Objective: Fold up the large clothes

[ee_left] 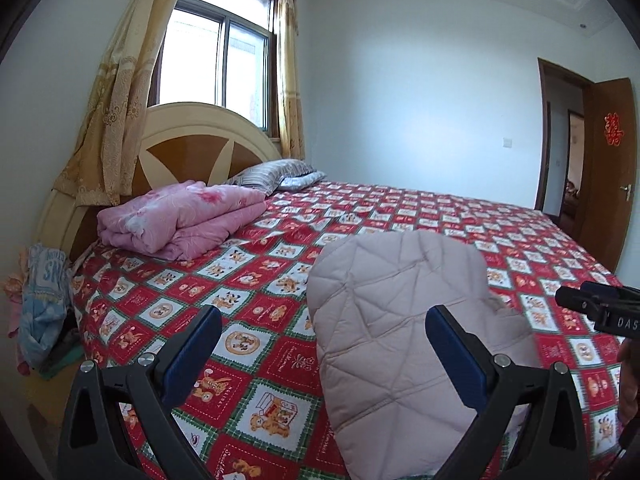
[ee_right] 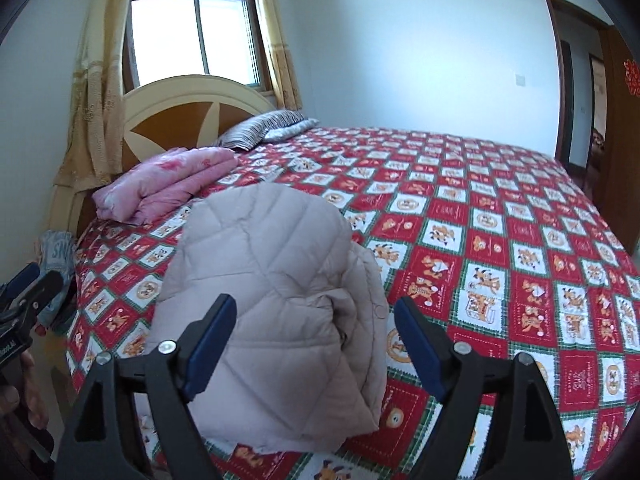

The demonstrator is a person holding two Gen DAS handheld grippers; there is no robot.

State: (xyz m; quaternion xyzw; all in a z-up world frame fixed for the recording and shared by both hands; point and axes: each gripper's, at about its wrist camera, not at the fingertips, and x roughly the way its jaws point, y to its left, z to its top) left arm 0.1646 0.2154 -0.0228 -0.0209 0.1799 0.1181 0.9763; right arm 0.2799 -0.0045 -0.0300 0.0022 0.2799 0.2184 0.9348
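A pale pink quilted puffer jacket point(ee_left: 396, 328) lies folded in a compact bundle near the front edge of the bed; it also shows in the right wrist view point(ee_right: 272, 280). My left gripper point(ee_left: 324, 344) is open and empty, hovering above the bed with the jacket's left edge between its blue pads. My right gripper point(ee_right: 316, 336) is open and empty, hovering just above the jacket's near end. The right gripper shows at the right edge of the left wrist view point(ee_left: 600, 308). The left gripper shows at the left edge of the right wrist view point(ee_right: 24, 300).
The bed has a red checked cartoon bedspread point(ee_left: 480, 232). A folded pink quilt point(ee_left: 180, 220) and striped pillows point(ee_left: 276, 174) lie by the headboard point(ee_left: 192, 140). Clothes point(ee_left: 44, 304) hang beside the bed at left. An open wooden door point(ee_left: 608, 160) stands at right.
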